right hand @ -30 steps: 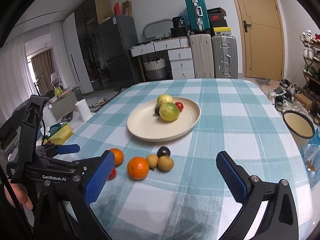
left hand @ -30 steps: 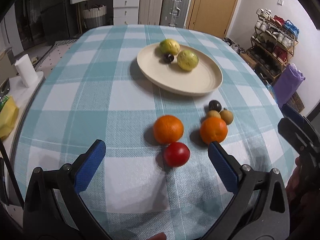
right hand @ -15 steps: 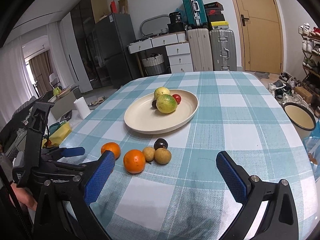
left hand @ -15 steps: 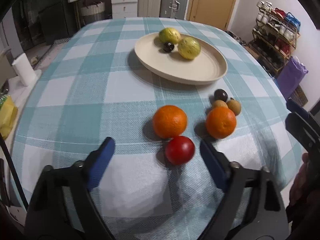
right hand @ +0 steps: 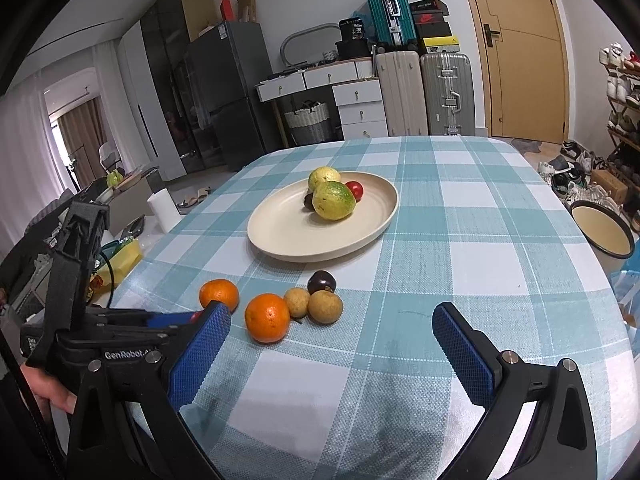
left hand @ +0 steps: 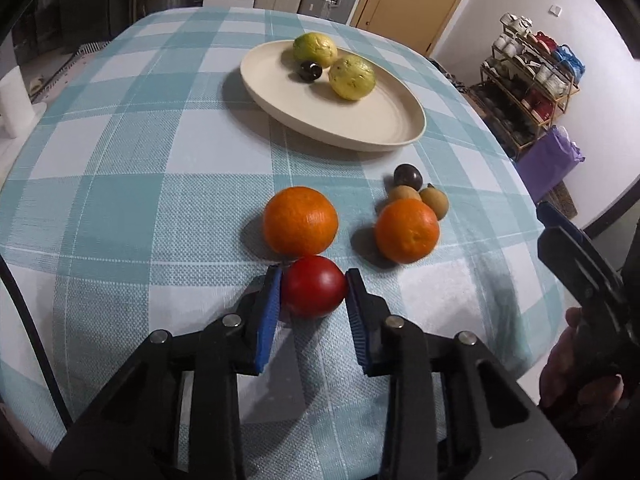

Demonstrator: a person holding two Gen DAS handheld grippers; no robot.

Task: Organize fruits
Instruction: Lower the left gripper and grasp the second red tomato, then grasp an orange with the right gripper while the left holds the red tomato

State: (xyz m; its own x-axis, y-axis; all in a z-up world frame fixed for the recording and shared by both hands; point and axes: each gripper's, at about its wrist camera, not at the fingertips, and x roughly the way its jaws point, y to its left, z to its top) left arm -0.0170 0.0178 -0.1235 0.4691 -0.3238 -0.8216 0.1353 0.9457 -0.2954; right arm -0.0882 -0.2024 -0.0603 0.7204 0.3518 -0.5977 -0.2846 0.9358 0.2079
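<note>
My left gripper (left hand: 313, 292) is shut on a red tomato (left hand: 313, 292) that rests on the checked tablecloth. Just beyond it lies an orange (left hand: 300, 221); a second orange (left hand: 407, 231) lies to the right with two small brown fruits (left hand: 435, 201) and a dark plum (left hand: 407, 175). A cream plate (left hand: 384, 120) farther back holds two yellow-green guavas (left hand: 352, 78) and a dark plum (left hand: 311, 71). My right gripper (right hand: 332, 340) is open and empty above the near table edge, right of the loose fruits (right hand: 267, 317). The plate (right hand: 280, 232) also holds a small red fruit (right hand: 355, 190).
The table (right hand: 460, 240) is covered by a teal and white cloth. A paper roll (right hand: 163, 210) and clutter stand off the left side. A shoe rack (left hand: 532, 92) and a purple bag (left hand: 550, 160) stand off the right side. Suitcases (right hand: 444, 92) and drawers stand behind.
My left gripper moved forward and down and closed its jaws around the red tomato. My right gripper stayed open and shifted slightly.
</note>
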